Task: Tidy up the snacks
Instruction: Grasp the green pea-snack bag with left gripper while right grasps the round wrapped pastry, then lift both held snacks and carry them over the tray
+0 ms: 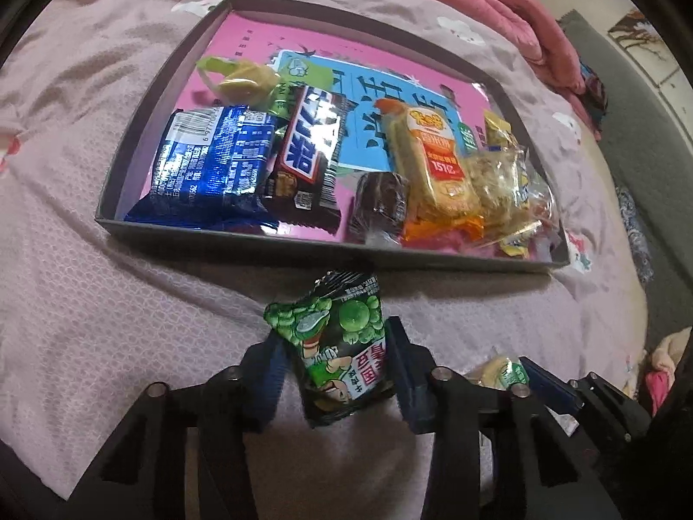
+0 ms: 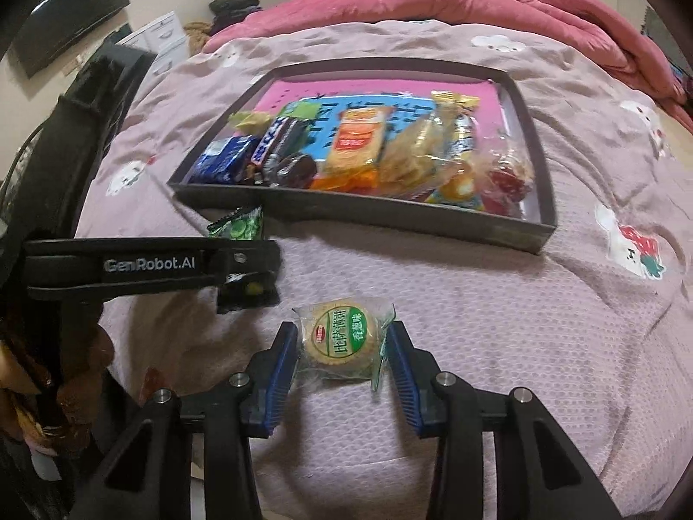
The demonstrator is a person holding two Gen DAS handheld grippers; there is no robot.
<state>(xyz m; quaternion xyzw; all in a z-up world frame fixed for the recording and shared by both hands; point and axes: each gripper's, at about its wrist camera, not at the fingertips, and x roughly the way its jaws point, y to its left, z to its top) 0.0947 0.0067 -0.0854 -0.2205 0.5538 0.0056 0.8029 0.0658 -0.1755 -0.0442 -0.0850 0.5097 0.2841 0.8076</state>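
My left gripper (image 1: 335, 362) is shut on a green pea snack packet (image 1: 338, 342) and holds it above the bedspread, just in front of the dark tray (image 1: 225, 234). The tray holds several snacks: a blue biscuit pack (image 1: 212, 164), a black chocolate bar (image 1: 307, 147) and an orange cracker pack (image 1: 437, 169). My right gripper (image 2: 342, 355) has its blue pads on both sides of a round cracker packet (image 2: 340, 342) lying on the bed, touching its wrapper edges. The left gripper (image 2: 242, 264) and its green packet (image 2: 238, 225) show in the right wrist view near the tray (image 2: 359, 212).
The tray sits on a pink patterned bedspread (image 2: 498, 325). A rumpled red quilt (image 2: 454, 0) lies behind it. A dark monitor (image 2: 65, 17) and white drawers (image 2: 164, 39) stand at the far left. The right gripper with the cracker packet shows at lower right in the left wrist view (image 1: 511, 375).
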